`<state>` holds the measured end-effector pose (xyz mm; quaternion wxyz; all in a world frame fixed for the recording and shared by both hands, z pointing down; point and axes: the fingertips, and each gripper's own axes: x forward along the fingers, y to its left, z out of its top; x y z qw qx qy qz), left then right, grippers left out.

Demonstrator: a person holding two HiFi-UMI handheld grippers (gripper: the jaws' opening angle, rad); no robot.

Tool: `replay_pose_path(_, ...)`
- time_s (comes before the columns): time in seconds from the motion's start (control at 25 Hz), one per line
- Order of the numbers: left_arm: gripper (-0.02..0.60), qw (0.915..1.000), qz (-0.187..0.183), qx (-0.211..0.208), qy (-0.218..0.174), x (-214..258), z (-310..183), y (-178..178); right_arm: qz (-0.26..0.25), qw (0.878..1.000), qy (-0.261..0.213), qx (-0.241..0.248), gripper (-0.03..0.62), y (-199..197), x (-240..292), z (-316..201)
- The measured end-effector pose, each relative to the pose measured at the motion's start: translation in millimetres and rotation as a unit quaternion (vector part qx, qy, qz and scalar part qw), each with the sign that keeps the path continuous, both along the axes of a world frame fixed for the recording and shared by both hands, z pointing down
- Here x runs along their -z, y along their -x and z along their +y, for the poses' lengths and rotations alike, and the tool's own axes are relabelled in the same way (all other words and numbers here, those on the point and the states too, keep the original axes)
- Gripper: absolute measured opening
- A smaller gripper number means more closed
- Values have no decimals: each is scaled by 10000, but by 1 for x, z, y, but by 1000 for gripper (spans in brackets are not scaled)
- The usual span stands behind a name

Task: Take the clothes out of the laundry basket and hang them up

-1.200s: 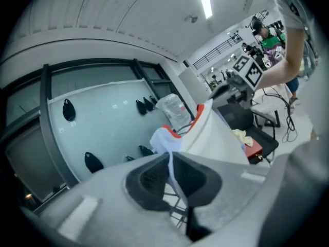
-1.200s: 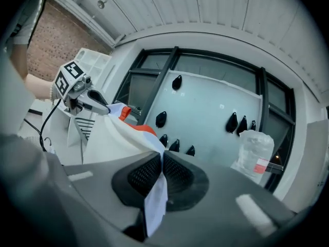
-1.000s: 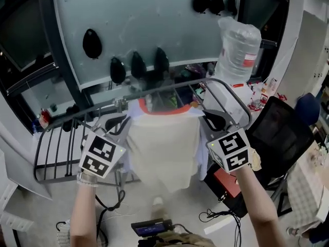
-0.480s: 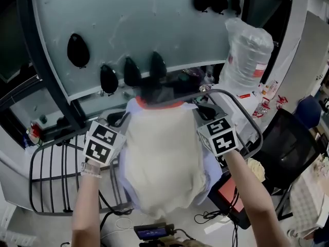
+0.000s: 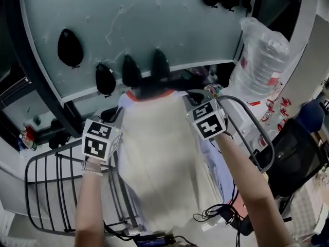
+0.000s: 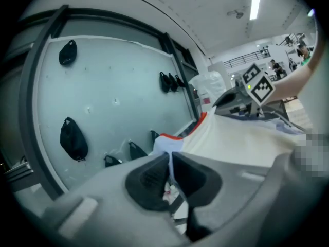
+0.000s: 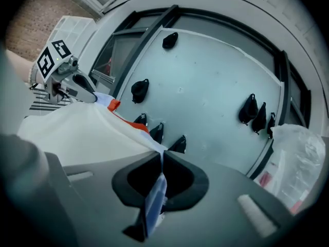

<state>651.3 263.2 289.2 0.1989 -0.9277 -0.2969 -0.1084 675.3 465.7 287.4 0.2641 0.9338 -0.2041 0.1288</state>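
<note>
Backdrop: pale teal wall panel [image 5: 154, 30], upper frame, carrying black teardrop pegs [image 5: 159, 63] | cream cloth shirt with orange collar [image 5: 159, 153], centre frame, collar uppermost, just below pegs | left gripper [image 6: 170, 163], right gripper [image 7: 160, 163]: jaws pinching opposite shoulder edges, equally near.

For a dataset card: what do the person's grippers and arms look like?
The left gripper and right gripper have grey bodies with black padded jaws. Each carries a white cube printed with black square markers. The forearms are bare, without sleeves.
</note>
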Motion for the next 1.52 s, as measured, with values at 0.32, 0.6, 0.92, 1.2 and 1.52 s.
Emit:
replay_pose_path(0.32,15,9952,-856,73,-472,-101,-4,-40,-954,9944,464,2,15,-44,-102,-9)
replay_pose_path(0.6,20,9938,-976,183,-495,-130,-1,-57,-1068,9919,677,-99,17,-59,-133,-7)
replay_pose_path(0.92,52,9899,-1254,255,-617,-144,-4,-73,-1385,9889,510,-147,18,-74,-144,-18)
replay_pose_path(1.2,194,9861,-1569,-50,-541,-156,-8,-54,-1656,9861,-98,-3,147,-59,-151,-17)
replay_pose_path(1.52,209,9943,-1044,176,-104,-116,-25,-19,-1507,9816,-1175,38,202,-18,-117,-11)
